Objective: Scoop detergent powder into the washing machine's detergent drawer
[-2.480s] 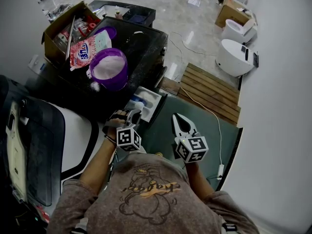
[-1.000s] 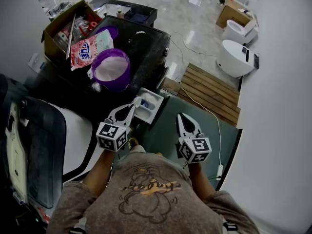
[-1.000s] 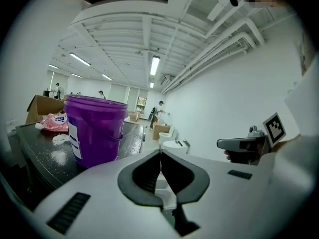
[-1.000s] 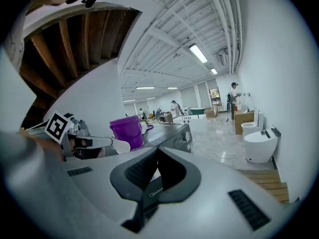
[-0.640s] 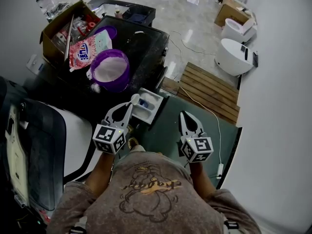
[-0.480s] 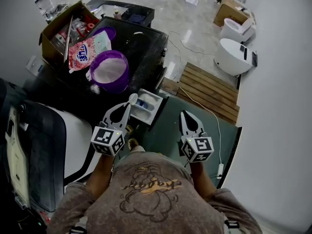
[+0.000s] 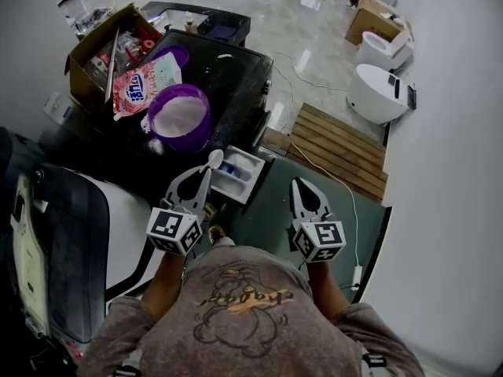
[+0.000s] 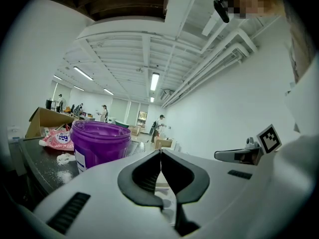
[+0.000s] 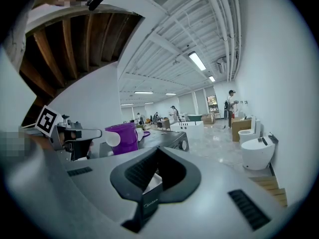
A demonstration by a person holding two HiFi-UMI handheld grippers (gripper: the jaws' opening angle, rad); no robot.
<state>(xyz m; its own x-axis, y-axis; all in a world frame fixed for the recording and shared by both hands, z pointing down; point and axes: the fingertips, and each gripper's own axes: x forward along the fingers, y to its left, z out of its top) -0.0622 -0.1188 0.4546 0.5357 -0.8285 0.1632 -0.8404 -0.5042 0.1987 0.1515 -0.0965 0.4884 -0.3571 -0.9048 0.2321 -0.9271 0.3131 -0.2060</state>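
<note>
Left claw [image 7: 203, 181] has lifted off the detergent drawer [image 7: 250, 166] since the earlier frames and turned toward the purple tub [image 7: 192, 142]. It is clamped on the white scoop [image 7: 214, 160], whose bowl sits at the drawer's left corner. Right claw [image 7: 301, 185] is closed on nothing, just right of the drawer. Probably a return for another load: reach up, dip into the powder, carry back level.
</note>
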